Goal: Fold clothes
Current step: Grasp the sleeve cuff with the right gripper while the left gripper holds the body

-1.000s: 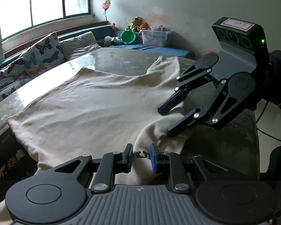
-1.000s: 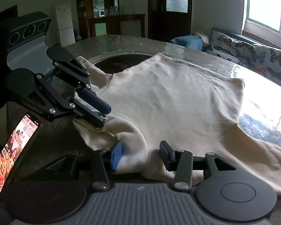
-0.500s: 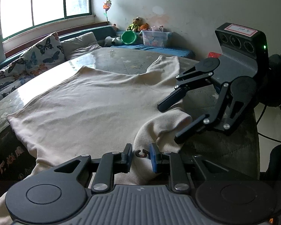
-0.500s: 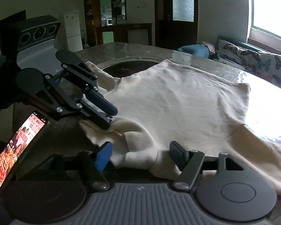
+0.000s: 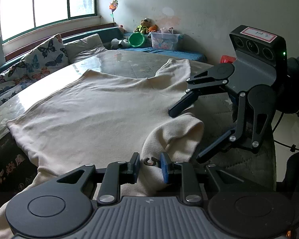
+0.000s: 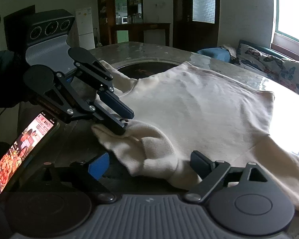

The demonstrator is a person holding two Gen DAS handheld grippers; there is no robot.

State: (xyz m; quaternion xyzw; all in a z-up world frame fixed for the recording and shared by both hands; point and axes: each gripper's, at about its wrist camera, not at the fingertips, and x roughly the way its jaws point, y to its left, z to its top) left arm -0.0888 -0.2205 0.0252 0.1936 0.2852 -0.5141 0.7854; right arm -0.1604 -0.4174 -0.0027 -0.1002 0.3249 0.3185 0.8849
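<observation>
**Sweater mid-fold, sleeve end just let go on one side**

Sweater [image 5: 101, 107] spread flat over most of the table [image 5: 117, 59], filling the middle of the left wrist view, far sleeve reaching toward the upper right. Near sleeve doubled back onto the body, cuff [image 6: 155, 159] bunched at lower centre of the right wrist view.

Left gripper [image 5: 148, 166] pinching a fold of that sleeve, fingers close together with cloth squeezed between the blue pads; same pinch visible at centre left of the right wrist view. Right gripper [image 6: 147, 164] opening, fingers spread wide, cuff lying loose between them, not pressed on.

Looks like the sleeve-fold step: one end dropped, other end yet to be released. Probably next: let go with the left too, then flatten the lump or go for the far sleeve. Needs a gentle release so the soft knit doesn't drag back off the body.

Phone [image 6: 22, 151] lit at lower left, close to the sleeve, worth avoiding.
</observation>
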